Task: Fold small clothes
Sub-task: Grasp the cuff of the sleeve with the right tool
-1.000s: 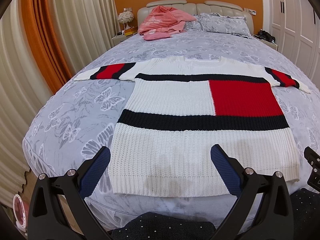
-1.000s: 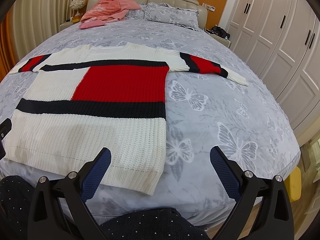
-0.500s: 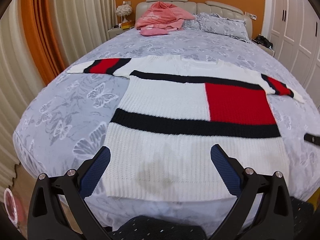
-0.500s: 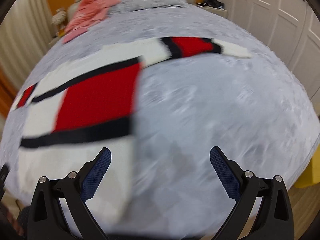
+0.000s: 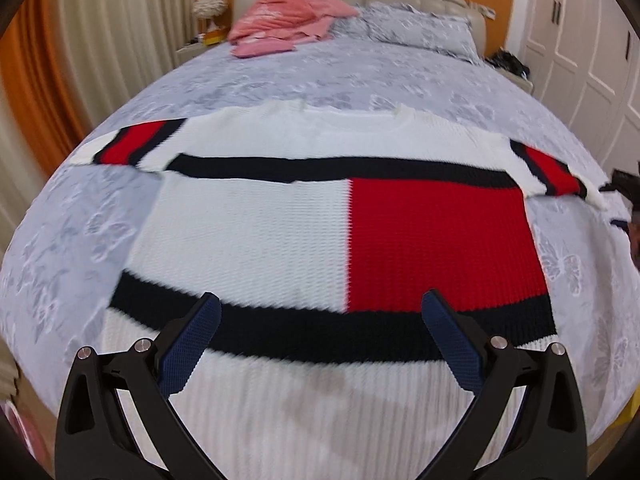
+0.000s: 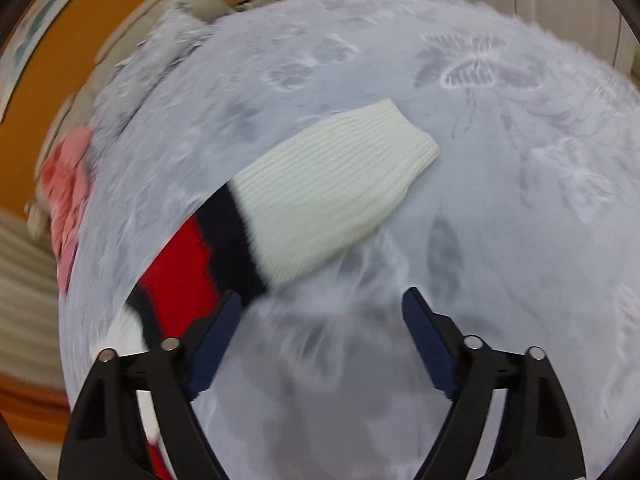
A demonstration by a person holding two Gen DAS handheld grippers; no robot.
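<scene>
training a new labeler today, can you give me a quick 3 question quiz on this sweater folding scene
1. True or false: the right gripper is shut on the sweater's right sleeve.
2. Multiple choice: what lies on the bed near the headboard? A) a pink garment B) a green towel C) a stack of books
3. Fill in: the left gripper hovers open over the body of the ____ .

Key:
1. False. Its fingers are apart and the sleeve lies flat on the bed ahead of them.
2. A, the pink garment.
3. sweater
</scene>
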